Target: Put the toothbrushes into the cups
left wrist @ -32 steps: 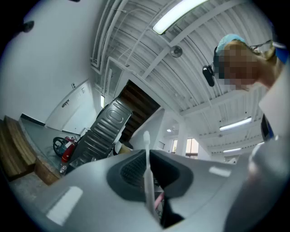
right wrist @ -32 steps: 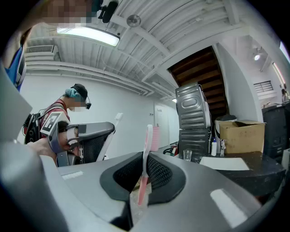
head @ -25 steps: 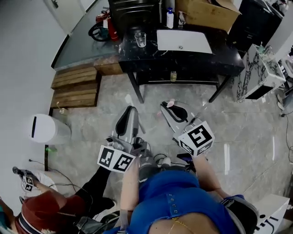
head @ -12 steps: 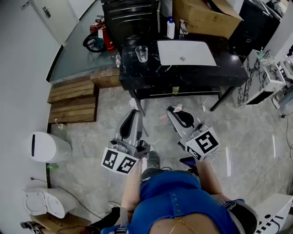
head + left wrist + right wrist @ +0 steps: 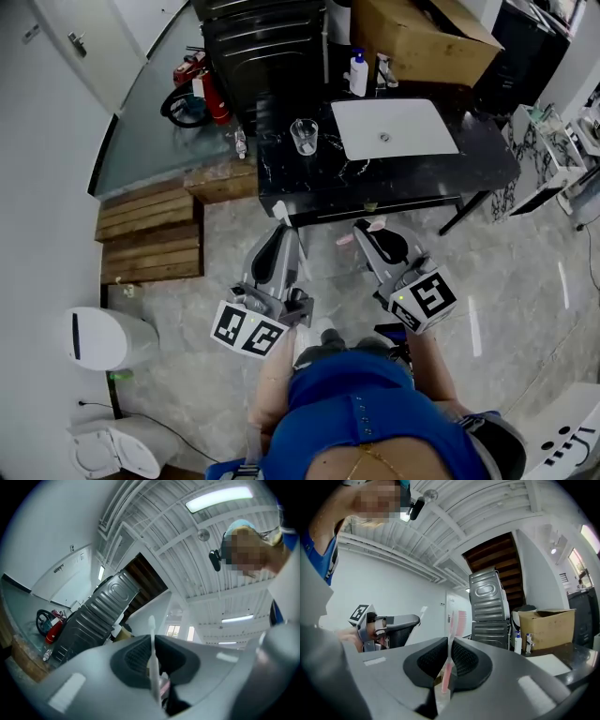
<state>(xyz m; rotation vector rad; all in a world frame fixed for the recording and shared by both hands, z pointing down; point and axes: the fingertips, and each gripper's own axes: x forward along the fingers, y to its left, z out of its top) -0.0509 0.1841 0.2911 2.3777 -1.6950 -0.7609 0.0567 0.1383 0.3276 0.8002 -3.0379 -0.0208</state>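
My left gripper (image 5: 279, 230) is shut on a white toothbrush (image 5: 152, 654) that sticks up between the jaws. A pink toothbrush (image 5: 449, 654) stands in my right gripper (image 5: 365, 230), which is shut on it; its pink head (image 5: 353, 234) pokes out ahead of the jaws. Both grippers hang over the floor, just short of the black table (image 5: 478, 159). A clear glass cup (image 5: 304, 136) stands on the table left of the white sink basin (image 5: 394, 127). A second small cup (image 5: 371, 205) shows on the shelf under the tabletop.
A cardboard box (image 5: 422, 37), a white bottle (image 5: 358, 73) and a dark metal cabinet (image 5: 258, 37) stand behind the table. A red fire extinguisher (image 5: 214, 89) and wooden pallets (image 5: 150, 234) lie to the left. A white bin (image 5: 98, 337) and a toilet (image 5: 112, 448) stand at lower left.
The person has walked toward the table with both grippers; the table and cup now sit lower and nearer in the head view. Both toothbrushes stay gripped.
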